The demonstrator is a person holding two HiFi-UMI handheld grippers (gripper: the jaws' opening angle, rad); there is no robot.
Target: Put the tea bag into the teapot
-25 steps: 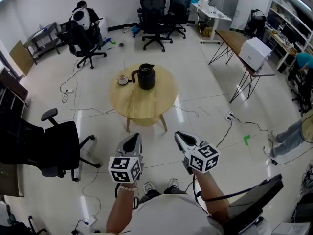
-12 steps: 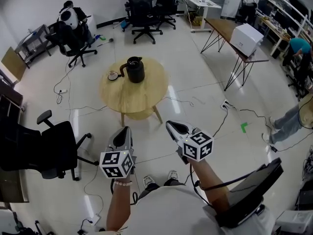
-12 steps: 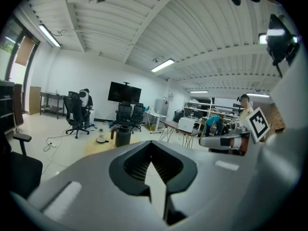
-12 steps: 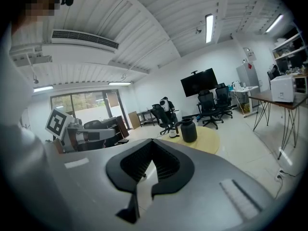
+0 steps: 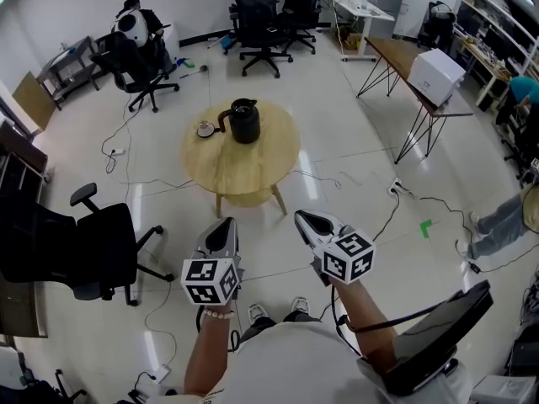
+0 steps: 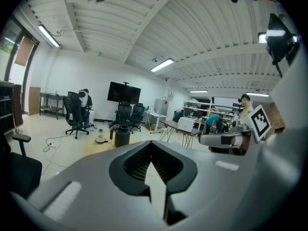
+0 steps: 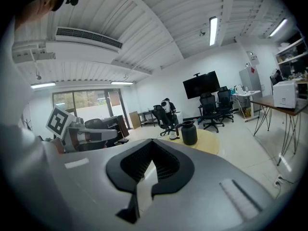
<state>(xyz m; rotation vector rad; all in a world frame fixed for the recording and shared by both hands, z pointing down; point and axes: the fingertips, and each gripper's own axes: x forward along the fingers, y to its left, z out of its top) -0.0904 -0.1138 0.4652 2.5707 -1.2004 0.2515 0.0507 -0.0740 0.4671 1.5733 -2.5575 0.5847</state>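
Note:
A black teapot (image 5: 244, 121) stands on a round wooden table (image 5: 253, 171) some way ahead of me, with a small dish (image 5: 207, 130) beside its spout side; whatever lies on the dish is too small to tell. My left gripper (image 5: 224, 228) and right gripper (image 5: 305, 220) are held side by side over the floor, well short of the table, both shut and empty. In the left gripper view the teapot (image 6: 122, 135) and dish (image 6: 100, 139) show far off beyond the gripper (image 6: 153, 153). The right gripper view shows the teapot (image 7: 189, 132) beyond the gripper (image 7: 152, 150).
A black office chair (image 5: 80, 247) stands at my left. More chairs (image 5: 265, 23) and a seated person (image 5: 139, 28) are behind the table. A desk with a white box (image 5: 435, 78) is at the right. Cables (image 5: 126, 154) trail over the glossy floor.
The head view has swayed a little, so the table sits slightly differently in frame. Both grippers stay shut and held in front of me, apart from the table.

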